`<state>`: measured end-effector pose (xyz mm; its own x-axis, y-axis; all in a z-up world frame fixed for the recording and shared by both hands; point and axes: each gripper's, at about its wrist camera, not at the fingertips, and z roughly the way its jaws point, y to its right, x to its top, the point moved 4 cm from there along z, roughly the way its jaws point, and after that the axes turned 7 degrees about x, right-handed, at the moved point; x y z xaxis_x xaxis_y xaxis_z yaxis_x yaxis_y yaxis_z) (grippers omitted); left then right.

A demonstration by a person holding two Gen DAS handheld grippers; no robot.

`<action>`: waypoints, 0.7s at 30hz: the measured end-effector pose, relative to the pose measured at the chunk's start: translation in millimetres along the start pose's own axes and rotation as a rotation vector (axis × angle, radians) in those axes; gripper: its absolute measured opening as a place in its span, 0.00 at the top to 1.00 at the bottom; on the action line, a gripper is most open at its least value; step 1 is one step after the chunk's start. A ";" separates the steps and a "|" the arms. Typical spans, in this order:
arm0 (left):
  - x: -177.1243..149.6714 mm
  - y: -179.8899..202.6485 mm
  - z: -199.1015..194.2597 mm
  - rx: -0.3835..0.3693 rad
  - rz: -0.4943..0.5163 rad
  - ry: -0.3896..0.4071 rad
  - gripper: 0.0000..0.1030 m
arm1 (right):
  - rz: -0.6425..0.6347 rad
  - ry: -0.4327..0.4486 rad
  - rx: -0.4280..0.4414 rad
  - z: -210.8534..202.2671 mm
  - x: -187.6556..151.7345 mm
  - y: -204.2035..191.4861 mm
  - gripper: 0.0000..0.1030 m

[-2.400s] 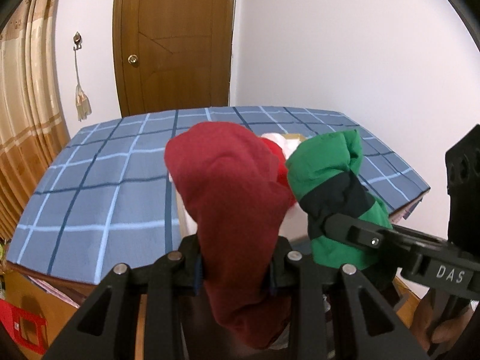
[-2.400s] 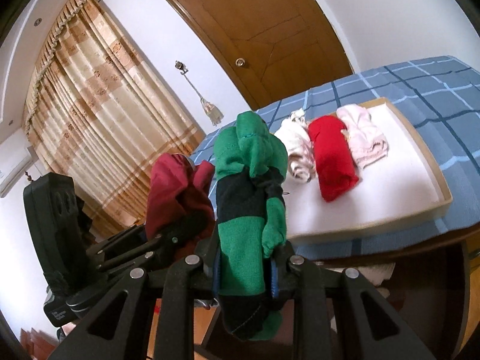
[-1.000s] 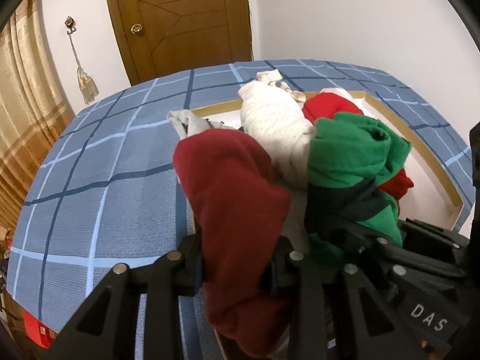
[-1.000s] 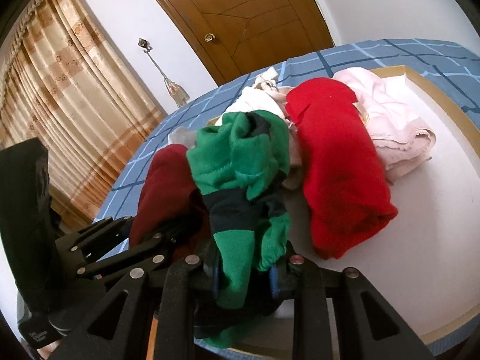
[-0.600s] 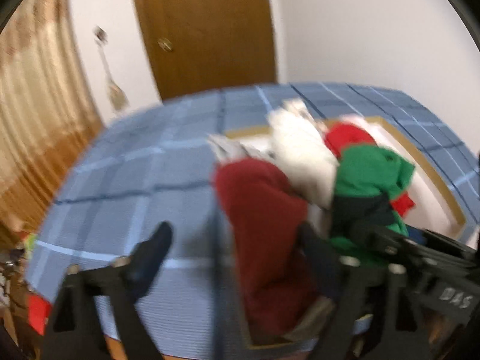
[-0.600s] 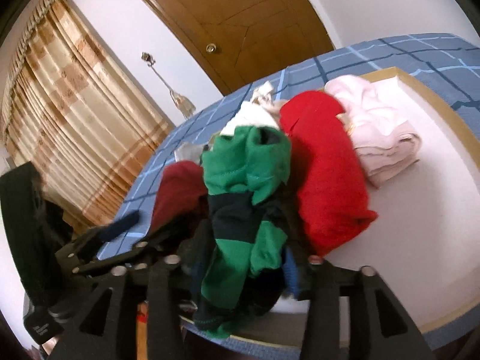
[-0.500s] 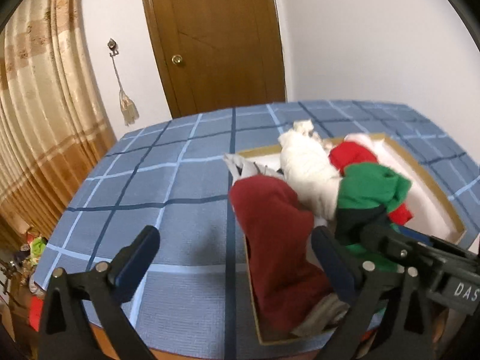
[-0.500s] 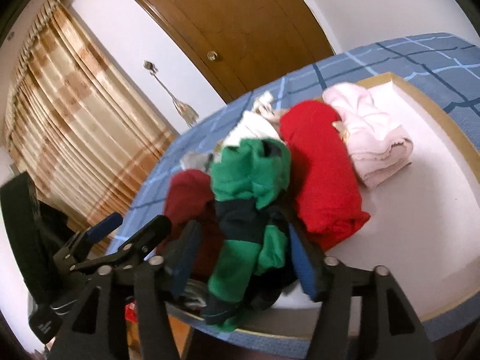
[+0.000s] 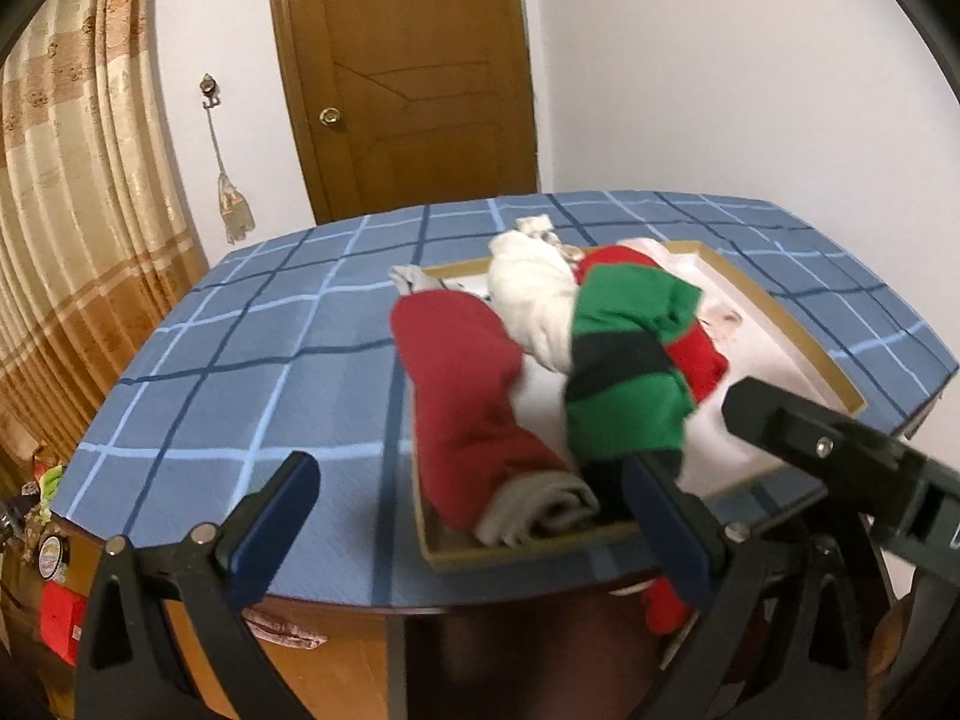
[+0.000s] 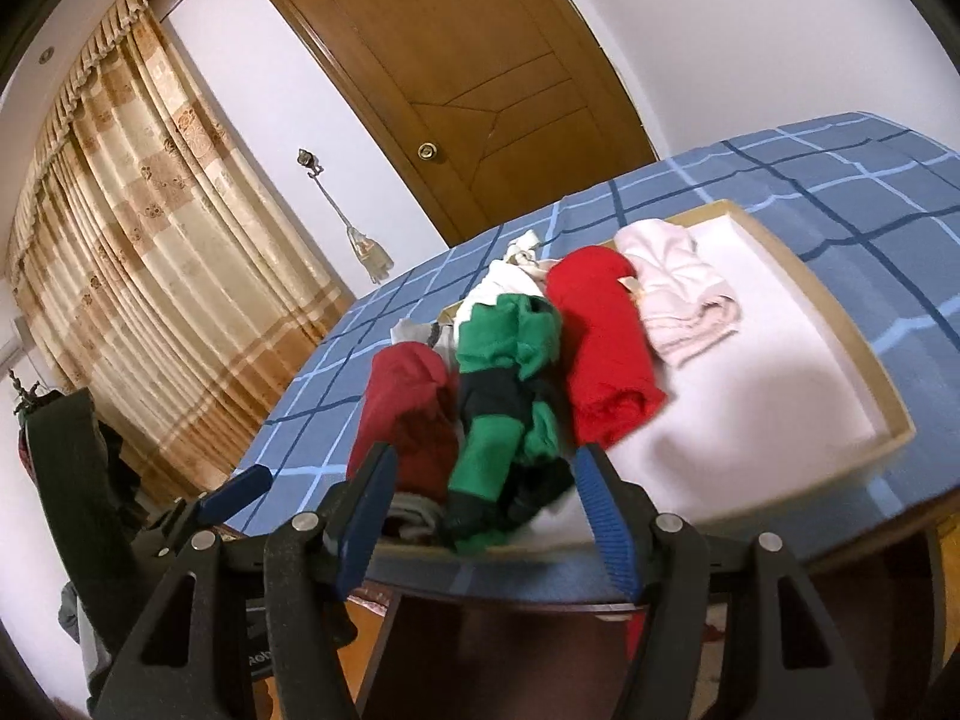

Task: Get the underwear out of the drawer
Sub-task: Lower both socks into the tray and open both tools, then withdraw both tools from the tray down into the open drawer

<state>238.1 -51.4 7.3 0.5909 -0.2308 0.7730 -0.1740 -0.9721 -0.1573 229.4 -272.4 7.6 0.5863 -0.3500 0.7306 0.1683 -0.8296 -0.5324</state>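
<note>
A shallow wooden tray with a white bottom sits on a table under a blue checked cloth. A dark red rolled garment and a green one with a dark band lie at the tray's near end. Behind them lie white, bright red and pink rolls. My left gripper is wide open in front of the dark red roll, touching nothing. My right gripper is open before the green roll, pads apart from it.
A brown door and a white wall stand behind the table, and a beige curtain hangs at the left. The table's near edge runs just beyond my fingers. Small clutter lies on the floor at the left.
Both grippers opened and let go of the dark red and green rolls, which now lie in the tray. Both hands drew back and rose a little.
</note>
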 end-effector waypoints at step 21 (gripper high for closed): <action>-44.8 29.0 -22.3 -0.050 0.002 -0.056 0.01 | 0.018 -0.002 -0.045 -49.7 -34.5 21.7 0.38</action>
<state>189.0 -68.3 -18.2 0.6334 -0.2359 0.7370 -0.2134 -0.9687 -0.1267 173.4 -299.9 -7.9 0.5908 -0.3638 0.7202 0.1223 -0.8419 -0.5256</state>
